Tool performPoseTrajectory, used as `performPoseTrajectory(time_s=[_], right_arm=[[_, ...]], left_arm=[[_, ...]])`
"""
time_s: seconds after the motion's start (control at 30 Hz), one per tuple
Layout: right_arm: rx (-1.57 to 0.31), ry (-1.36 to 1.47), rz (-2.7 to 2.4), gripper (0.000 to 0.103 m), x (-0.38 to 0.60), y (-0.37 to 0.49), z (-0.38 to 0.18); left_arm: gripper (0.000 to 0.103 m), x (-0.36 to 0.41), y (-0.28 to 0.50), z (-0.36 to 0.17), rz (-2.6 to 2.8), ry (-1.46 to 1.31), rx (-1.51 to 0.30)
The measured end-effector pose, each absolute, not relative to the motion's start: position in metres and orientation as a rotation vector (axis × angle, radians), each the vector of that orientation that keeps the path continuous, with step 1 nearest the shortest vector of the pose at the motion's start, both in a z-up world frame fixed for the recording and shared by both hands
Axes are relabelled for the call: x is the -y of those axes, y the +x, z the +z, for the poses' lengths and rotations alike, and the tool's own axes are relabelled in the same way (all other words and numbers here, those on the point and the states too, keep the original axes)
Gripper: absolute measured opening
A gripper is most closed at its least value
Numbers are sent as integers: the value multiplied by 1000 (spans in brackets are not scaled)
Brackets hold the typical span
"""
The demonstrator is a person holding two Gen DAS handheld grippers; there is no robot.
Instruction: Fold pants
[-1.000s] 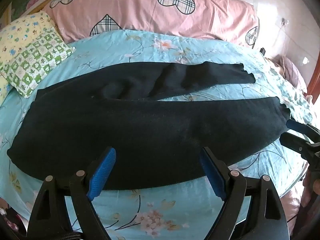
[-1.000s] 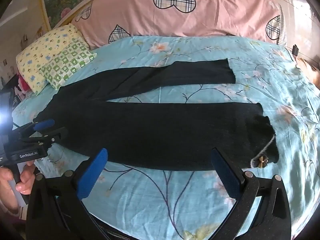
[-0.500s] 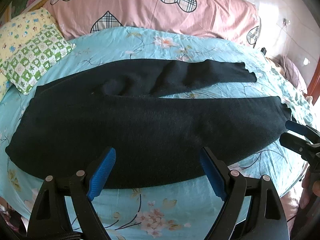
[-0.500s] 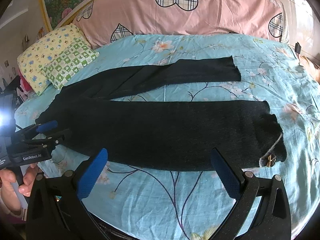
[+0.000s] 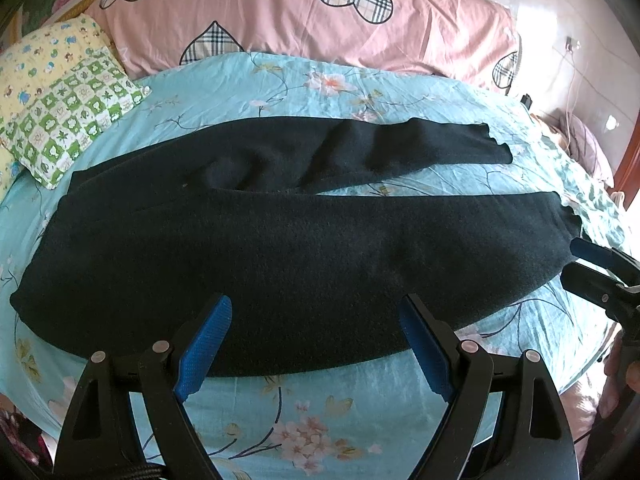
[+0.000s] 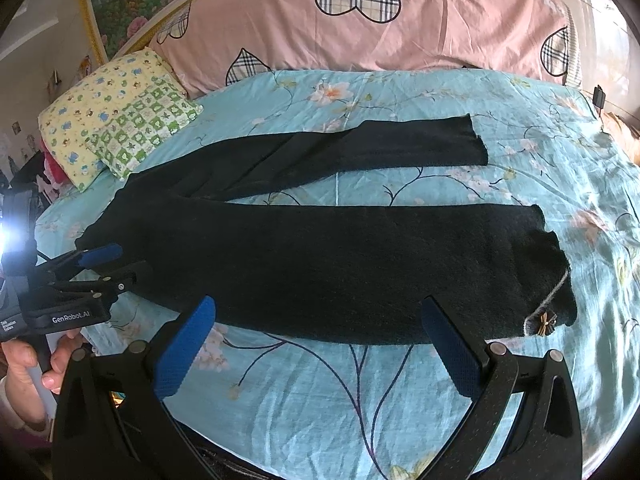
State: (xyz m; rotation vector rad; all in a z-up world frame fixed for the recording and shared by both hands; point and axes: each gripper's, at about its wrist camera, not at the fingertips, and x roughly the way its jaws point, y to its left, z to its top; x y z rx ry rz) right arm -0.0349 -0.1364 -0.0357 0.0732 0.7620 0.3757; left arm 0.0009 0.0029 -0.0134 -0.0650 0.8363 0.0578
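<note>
Both cameras look forward between their own blue-padded fingers, from the bed's point(image 5: 248, 80) near edge toward the pink headboard pillow point(image 6: 400, 20) — each set low and close. The left view sits nearer the waist end of the pants point(image 5: 304, 256), the right nearer the cuffs. They share the whole garment, and each catches the other gripper at its frame edge.

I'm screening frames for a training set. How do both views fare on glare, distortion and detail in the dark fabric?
Left wrist view: strong fisheye bowing; black pants read nearly textureless; blown-out highlight on the wall at upper right. Right wrist view: same bowing; a white flare on the left edge washes out detail behind the left gripper; the small bow at the waistband stays sharp. Dark vignette in every corner.
</note>
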Motion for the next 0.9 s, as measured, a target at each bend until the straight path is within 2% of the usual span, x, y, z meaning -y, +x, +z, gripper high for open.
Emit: performPoseTrajectory(time_s=[0.9], right_arm=[[-744, 84, 397, 103, 133, -33, -24]], left_arm=[[86, 0, 3, -12, 46, -67, -844]])
